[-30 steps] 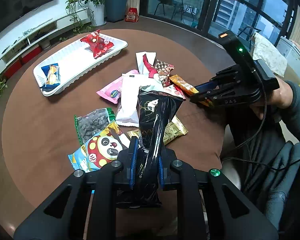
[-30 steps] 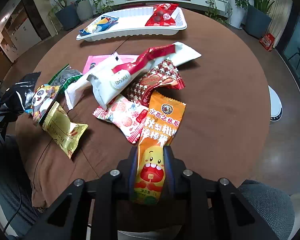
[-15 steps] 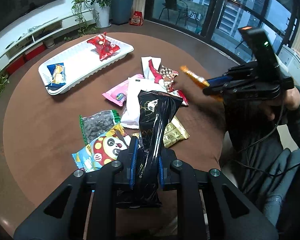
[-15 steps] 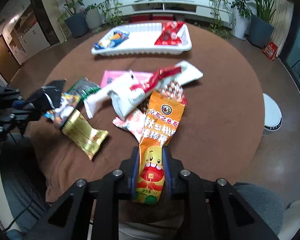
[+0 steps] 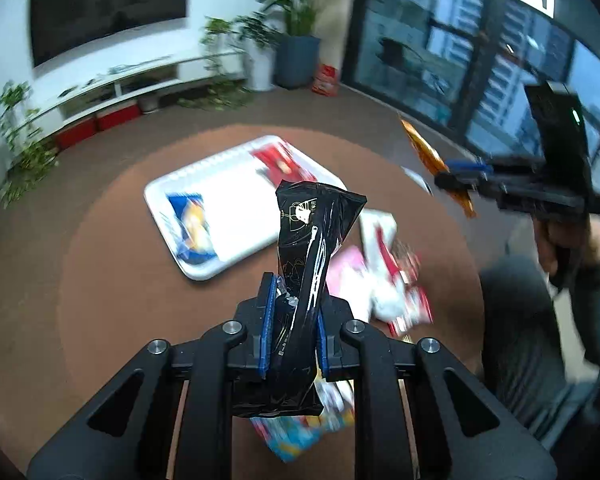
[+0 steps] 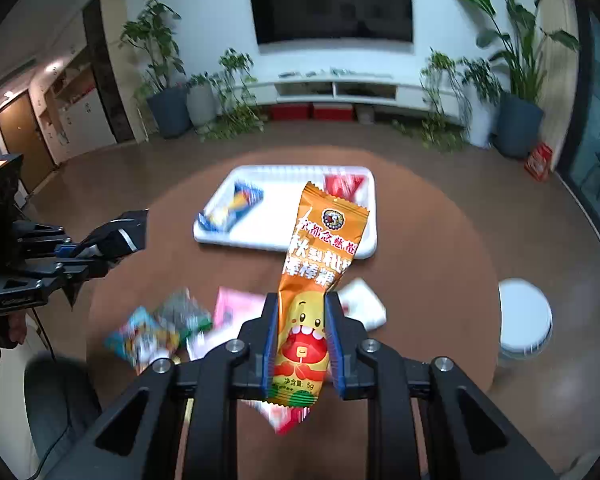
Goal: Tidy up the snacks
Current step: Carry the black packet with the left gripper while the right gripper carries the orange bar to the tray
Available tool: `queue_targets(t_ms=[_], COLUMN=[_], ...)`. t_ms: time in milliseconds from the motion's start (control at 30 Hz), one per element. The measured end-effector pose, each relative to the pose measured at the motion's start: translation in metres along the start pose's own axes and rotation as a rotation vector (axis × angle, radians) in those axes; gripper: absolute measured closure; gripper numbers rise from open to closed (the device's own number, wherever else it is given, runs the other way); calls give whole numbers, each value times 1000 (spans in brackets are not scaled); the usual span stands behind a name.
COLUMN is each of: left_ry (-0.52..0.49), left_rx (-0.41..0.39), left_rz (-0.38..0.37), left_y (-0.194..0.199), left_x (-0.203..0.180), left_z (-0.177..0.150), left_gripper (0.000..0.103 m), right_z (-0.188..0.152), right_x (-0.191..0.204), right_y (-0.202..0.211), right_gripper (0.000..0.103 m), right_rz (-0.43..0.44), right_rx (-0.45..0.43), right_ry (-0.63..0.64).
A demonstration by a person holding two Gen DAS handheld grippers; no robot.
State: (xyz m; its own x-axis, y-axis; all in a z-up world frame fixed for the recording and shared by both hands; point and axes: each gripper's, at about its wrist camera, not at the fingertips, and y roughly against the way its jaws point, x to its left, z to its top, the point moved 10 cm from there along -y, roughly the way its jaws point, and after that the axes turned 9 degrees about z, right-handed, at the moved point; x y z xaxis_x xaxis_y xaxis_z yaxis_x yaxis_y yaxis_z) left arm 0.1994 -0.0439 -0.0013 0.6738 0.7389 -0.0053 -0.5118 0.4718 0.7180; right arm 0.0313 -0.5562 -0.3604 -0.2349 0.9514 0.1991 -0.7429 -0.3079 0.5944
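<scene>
My left gripper (image 5: 293,322) is shut on a black snack packet (image 5: 314,248) and holds it in the air above the round brown table (image 5: 112,264). My right gripper (image 6: 300,340) is shut on an orange candy packet (image 6: 320,264), also lifted above the table. A white tray (image 5: 236,220) lies ahead and holds a blue packet (image 5: 192,228) and a red packet (image 5: 280,162). The tray also shows in the right wrist view (image 6: 276,236). The right gripper appears at the right of the left wrist view (image 5: 460,184), and the left gripper at the left of the right wrist view (image 6: 100,248).
Several loose packets lie on the table below the grippers: pink (image 6: 236,306), white with red (image 5: 384,264), green (image 6: 184,314) and a panda packet (image 6: 144,338). A white round robot vacuum (image 6: 524,320) sits on the floor to the right. Potted plants and a TV shelf stand behind.
Both grippers have risen and tilted up with their packets and moved toward the tray. The loose packets now lie lower in both views.
</scene>
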Motion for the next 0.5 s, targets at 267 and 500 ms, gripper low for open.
queue_targets(t_ms=[267,500], left_ry=[179,195], left_rx=[19,132], left_rz=[96,142], left_y=[-80,-166], left_x=[50,61], left_z=[69,69], left_gripper=[88,87], right_z=[86,97], right_x=[1,-25], right_y=[-90,-197], right_gripper=[79,79], right_rz=[80,76], right_rx=[-7,131], right_ry=[88,106])
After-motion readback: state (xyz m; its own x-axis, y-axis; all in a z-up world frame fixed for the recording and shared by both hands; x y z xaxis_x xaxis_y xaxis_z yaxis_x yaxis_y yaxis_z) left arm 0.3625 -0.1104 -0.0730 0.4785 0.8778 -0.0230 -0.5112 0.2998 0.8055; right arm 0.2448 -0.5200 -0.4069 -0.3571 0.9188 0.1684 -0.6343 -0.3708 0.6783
